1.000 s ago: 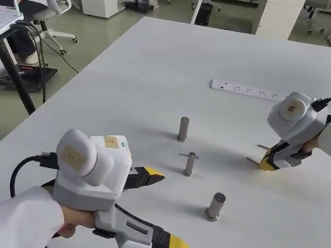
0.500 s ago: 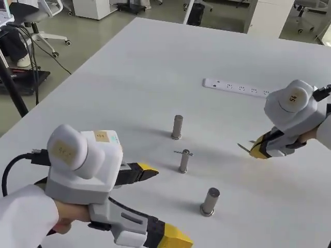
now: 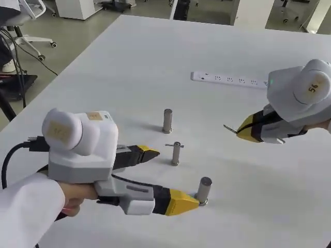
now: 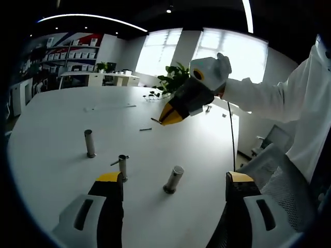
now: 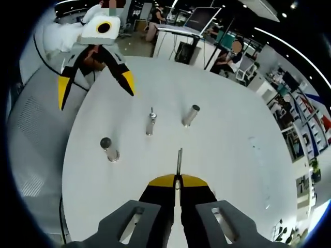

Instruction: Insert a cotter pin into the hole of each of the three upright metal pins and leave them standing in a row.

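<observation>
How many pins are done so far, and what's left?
One of three looks done: the middle pin carries a cotter through it. In hand: the right gripper is shut on a second cotter. Left: the far pin and the near pin stand bare. The left gripper is open by the near pin.

White power strip [image 3: 230, 80] on white table [image 3: 129, 62], perhaps an office chair [image 3: 26, 8] beyond

A white tabletop [image 3: 155, 57] stands on grey floor [image 3: 77, 30], an office chair [image 3: 31, 8] nearby. Bright windows [image 4: 155, 54] glow at the far end.
</observation>
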{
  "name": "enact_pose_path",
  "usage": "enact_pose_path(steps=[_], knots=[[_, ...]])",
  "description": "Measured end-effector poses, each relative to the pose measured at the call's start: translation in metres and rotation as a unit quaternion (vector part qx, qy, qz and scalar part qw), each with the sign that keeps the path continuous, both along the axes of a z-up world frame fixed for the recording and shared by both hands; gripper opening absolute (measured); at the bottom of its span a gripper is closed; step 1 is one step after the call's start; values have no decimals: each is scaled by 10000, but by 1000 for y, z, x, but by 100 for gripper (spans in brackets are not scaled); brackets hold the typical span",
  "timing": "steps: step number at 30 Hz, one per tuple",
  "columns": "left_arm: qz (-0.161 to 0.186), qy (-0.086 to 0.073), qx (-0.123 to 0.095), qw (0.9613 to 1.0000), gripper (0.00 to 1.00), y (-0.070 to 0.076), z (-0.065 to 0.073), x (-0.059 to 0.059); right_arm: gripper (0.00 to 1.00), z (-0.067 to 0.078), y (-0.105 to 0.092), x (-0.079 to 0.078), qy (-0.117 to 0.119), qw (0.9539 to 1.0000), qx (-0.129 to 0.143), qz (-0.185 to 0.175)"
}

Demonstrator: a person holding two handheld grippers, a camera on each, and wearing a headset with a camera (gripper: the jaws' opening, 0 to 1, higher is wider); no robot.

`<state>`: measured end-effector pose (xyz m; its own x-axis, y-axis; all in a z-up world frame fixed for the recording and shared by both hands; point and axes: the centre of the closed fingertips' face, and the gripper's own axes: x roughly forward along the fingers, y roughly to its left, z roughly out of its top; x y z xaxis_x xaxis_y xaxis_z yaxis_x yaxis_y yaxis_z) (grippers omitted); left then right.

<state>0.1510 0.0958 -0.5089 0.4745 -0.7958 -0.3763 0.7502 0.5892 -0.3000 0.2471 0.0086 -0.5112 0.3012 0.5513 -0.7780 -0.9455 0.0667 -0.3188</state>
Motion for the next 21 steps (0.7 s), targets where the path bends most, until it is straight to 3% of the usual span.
enact_pose_path(steps=[6, 12, 18, 21], knots=[[31, 137, -321, 9994, 71, -13, 11, 11, 0, 17, 6, -21, -440, 9986, 199, 201], [35, 452, -756, 9961, 55, -30, 22, 19, 0, 30, 7, -39, -786, 9959, 356, 272], [-118, 647, -768, 9949, 41, -42, 22, 21, 0, 34, 9, -56, -1053, 9932, 329, 376], [-217, 799, -819, 9932, 35, -50, 22, 19, 0, 28, 8, -63, -1100, 9928, 221, 414]])
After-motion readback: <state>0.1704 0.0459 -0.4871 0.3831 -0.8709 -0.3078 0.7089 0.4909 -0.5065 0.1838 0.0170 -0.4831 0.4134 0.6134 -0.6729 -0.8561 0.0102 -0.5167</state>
